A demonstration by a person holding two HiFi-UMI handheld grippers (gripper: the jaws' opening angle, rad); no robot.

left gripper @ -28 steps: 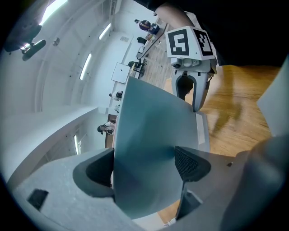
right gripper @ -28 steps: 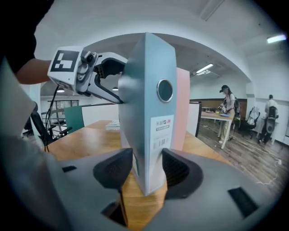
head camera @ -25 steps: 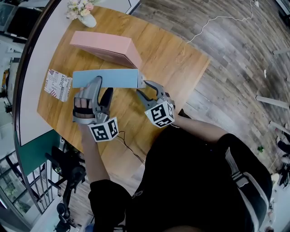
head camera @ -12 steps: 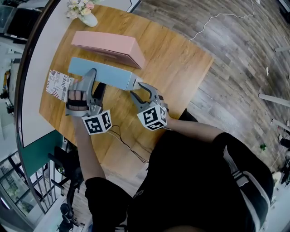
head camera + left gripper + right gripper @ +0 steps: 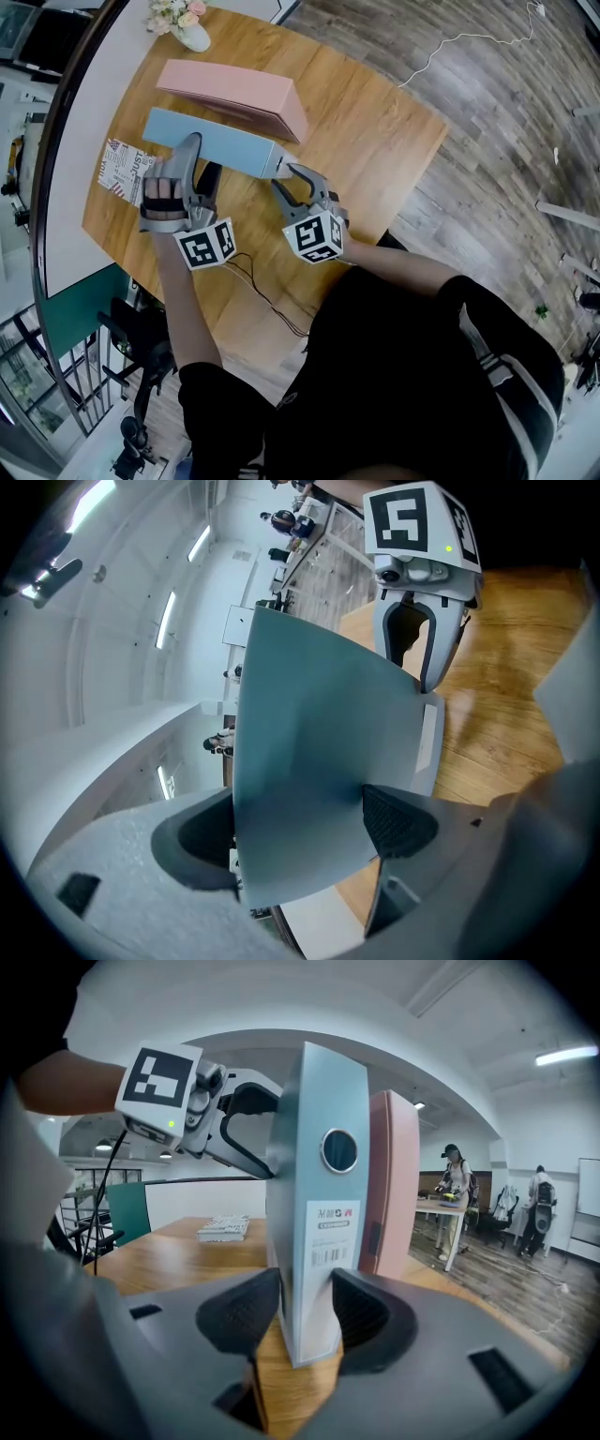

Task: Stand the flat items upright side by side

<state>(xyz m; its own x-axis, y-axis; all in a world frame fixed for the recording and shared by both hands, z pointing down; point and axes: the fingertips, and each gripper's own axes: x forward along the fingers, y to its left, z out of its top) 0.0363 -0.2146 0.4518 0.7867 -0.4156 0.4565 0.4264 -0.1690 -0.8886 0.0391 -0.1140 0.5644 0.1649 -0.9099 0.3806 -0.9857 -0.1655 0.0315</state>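
Both tongs are on the blue box point(image 5: 211, 142) right now. My left tongs point(image 5: 199, 161) are clamped across its broad faces near the left end, with the pad flat against the side facing me. My right tongs point(image 5: 305, 1316) pinch the narrow labelled end, one pad on each side, and they've just closed in a touch tighter with the box between them.

The blue box stands upright on its long edge, bottom edge down at the wooden tabletop point(image 5: 366, 122). It sits just beside the pink box point(image 5: 234, 89), which is also upright and lies further from me. They run roughly side by side (the right ends look very close, but I honestly can't tell if they touch).

Off to the left of the blue box a printed booklet point(image 5: 122, 169) lies flat on the tabletop, near my left tongs. At the far corner there's a little white vase of flowers point(image 5: 183, 23), well apart from both boxes.
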